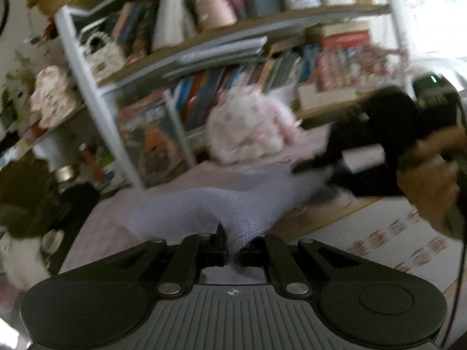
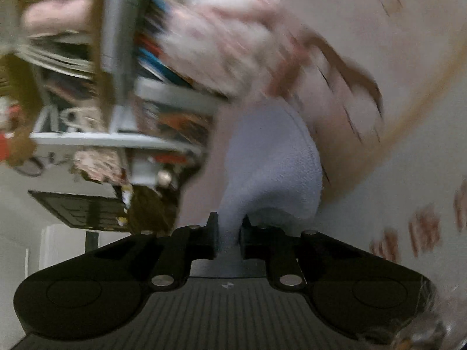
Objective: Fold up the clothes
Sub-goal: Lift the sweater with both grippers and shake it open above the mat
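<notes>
A pale lilac knitted garment [image 1: 204, 207] stretches across the middle of the left wrist view, held up between both grippers. My left gripper [image 1: 232, 252] is shut on one end of it, cloth pinched between the black fingers. At the right of that view a hand holds my right gripper [image 1: 313, 166], whose fingertips are on the garment's far end. In the tilted, blurred right wrist view the same lilac garment [image 2: 271, 160] rises from my right gripper [image 2: 228, 240], which is shut on a bunched fold of it.
A white shelf unit [image 1: 96, 93] crammed with books stands behind. A fluffy pink-and-white bundle [image 1: 248, 125] lies on the pink surface [image 1: 96, 233] beyond the garment. White cloth with red print [image 1: 388, 245] lies to the right, clutter to the left.
</notes>
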`<move>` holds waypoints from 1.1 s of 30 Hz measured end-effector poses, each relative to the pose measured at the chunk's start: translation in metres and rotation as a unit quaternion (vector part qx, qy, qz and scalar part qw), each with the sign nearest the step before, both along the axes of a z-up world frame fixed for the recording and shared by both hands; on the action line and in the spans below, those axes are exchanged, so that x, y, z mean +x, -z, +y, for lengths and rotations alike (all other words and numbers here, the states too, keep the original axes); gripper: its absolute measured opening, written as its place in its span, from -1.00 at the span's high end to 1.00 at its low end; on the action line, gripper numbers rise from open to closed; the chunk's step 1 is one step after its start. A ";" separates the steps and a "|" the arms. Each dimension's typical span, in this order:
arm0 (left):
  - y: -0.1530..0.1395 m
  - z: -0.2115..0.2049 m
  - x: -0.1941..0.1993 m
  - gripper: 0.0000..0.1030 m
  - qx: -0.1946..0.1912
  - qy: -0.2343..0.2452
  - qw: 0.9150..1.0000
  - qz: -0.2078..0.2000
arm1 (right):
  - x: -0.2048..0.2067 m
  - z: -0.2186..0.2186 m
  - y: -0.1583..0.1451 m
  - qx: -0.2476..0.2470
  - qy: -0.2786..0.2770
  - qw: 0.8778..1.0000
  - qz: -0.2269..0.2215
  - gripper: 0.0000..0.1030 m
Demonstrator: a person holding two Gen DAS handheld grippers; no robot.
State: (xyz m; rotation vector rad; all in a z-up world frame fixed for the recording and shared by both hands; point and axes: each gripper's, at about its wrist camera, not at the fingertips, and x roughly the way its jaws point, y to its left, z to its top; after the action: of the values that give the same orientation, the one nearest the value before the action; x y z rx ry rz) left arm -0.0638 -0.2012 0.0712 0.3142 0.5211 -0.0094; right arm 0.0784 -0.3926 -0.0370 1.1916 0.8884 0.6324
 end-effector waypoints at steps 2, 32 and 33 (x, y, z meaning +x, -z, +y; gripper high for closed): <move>-0.014 -0.007 -0.001 0.90 -0.024 0.032 0.999 -0.022 | 0.003 -0.010 -0.030 -0.006 0.019 0.998 -0.055 0.78; 0.048 0.179 0.015 0.84 -0.266 -0.065 0.959 0.071 | 0.052 0.218 -0.120 -0.308 -0.188 0.897 -0.254 0.79; 0.049 0.181 0.017 0.74 -0.255 -0.067 0.962 0.079 | 0.049 0.223 -0.117 -0.318 -0.195 0.891 -0.259 0.77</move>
State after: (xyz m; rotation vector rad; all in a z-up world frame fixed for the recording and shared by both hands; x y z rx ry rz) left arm -0.0472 -0.0198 0.0224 -0.2282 0.6762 -0.0374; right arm 0.1270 -0.1700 0.0801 0.2216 0.7809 0.8448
